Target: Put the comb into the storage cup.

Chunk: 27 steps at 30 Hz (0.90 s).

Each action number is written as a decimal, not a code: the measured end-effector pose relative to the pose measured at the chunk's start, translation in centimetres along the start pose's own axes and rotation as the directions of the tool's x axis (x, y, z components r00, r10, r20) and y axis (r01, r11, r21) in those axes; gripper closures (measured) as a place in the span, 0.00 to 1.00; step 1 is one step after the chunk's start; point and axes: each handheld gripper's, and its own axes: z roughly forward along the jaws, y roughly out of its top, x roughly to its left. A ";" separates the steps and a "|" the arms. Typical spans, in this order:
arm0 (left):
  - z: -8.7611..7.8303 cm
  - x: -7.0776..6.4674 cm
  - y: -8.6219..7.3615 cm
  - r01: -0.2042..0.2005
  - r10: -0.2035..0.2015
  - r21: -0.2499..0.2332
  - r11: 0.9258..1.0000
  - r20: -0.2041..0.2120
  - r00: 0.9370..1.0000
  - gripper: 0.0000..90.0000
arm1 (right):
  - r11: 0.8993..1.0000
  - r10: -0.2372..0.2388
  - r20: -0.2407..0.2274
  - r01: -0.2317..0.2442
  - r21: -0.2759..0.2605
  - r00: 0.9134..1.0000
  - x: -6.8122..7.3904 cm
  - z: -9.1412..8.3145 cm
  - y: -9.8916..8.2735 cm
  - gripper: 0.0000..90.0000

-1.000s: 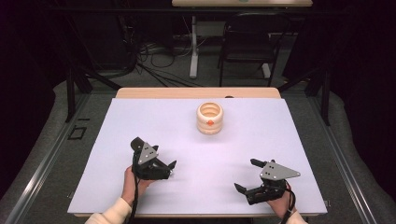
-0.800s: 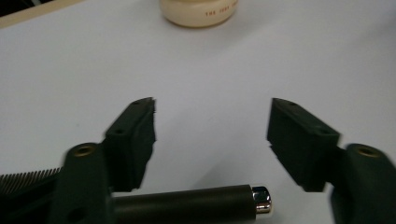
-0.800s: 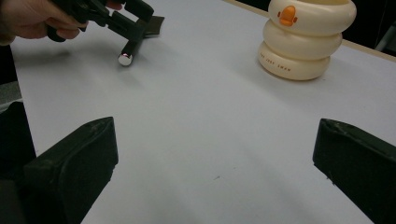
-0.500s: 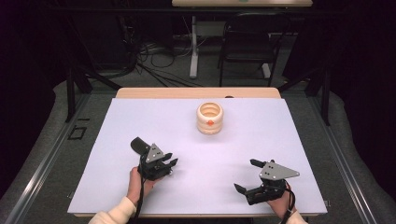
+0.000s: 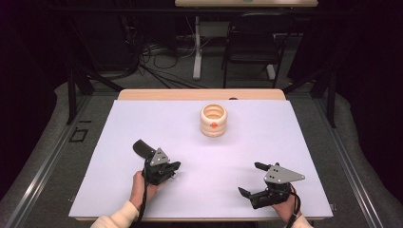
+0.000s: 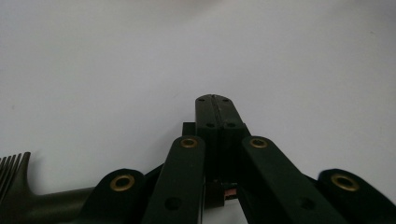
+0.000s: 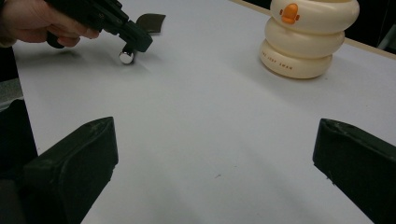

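At 7 o'clock on the table (image 5: pixel 294 142), the left gripper (image 5: pixel 175 166) has just closed empty beside a comb (image 5: pixel 141 148); the right gripper (image 5: pixel 250 179) at 5 o'clock gapes wide.

- From where I sit, the white table (image 5: pixel 199 142) is brightly and evenly lit from above, while the room behind it falls into near darkness.
- Shadows are soft and short.
- In my left gripper view, the near black links are blurred.
- My right gripper view shows its near jaws soft-edged.
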 end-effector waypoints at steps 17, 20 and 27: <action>-0.1 0.2 -0.5 -0.015 0.014 0.054 0.998 0.014 1.000 1.00 | 1.000 0.000 0.002 0.000 0.005 1.000 0.0 0.0 0.0 0.00; -0.3 0.2 -0.5 -0.019 0.018 0.060 0.998 0.011 1.000 1.00 | 1.000 0.000 0.002 0.000 0.004 1.000 0.0 -0.1 0.0 0.00; -0.5 0.0 -0.6 -0.015 0.013 0.074 0.997 0.029 0.999 1.00 | 1.000 -0.002 0.002 0.002 0.006 1.000 0.0 -0.1 0.0 0.00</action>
